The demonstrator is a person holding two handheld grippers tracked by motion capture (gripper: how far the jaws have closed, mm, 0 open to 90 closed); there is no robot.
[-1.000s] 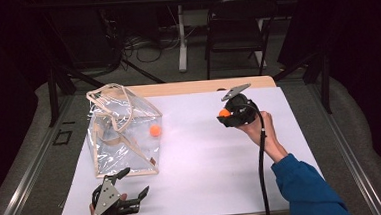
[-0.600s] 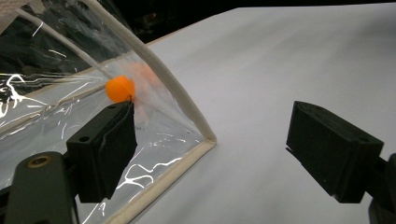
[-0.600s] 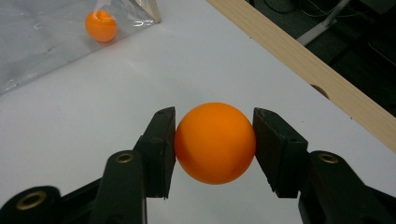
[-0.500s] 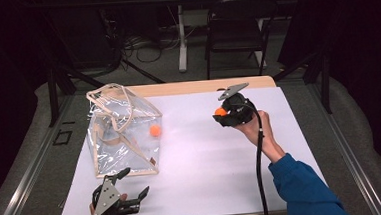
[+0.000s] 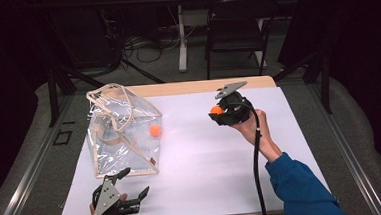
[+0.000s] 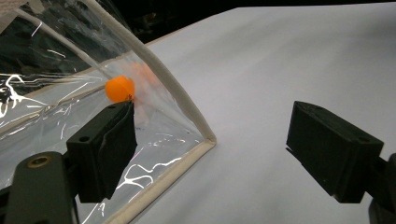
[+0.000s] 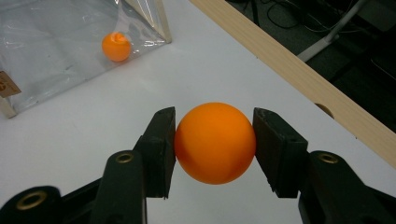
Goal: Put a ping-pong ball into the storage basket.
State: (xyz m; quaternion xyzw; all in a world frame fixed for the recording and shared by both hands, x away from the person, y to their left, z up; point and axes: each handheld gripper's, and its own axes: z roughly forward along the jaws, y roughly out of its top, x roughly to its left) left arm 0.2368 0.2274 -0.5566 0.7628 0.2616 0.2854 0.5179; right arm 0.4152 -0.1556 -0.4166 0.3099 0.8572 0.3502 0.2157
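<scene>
My right gripper (image 5: 218, 114) (image 7: 215, 147) is shut on an orange ball (image 7: 215, 142) (image 5: 216, 110) and holds it above the right half of the white table (image 5: 206, 156). A clear plastic bag (image 5: 122, 131) with cream trim stands at the left; a second orange ball (image 5: 155, 130) (image 7: 116, 46) (image 6: 119, 88) lies inside it. My left gripper (image 5: 132, 188) (image 6: 210, 154) rests open near the front edge, just in front of the bag's near corner (image 6: 205, 140), with nothing between its jaws.
A wooden strip (image 5: 197, 86) (image 7: 299, 74) runs along the table's far edge. Beyond it stand a dark chair (image 5: 234, 34) and desk legs with cables on the floor. White table surface lies between the bag and the right hand.
The right hand has shifted the held ball slightly left and up. The left gripper and the bag have stayed where they were.
</scene>
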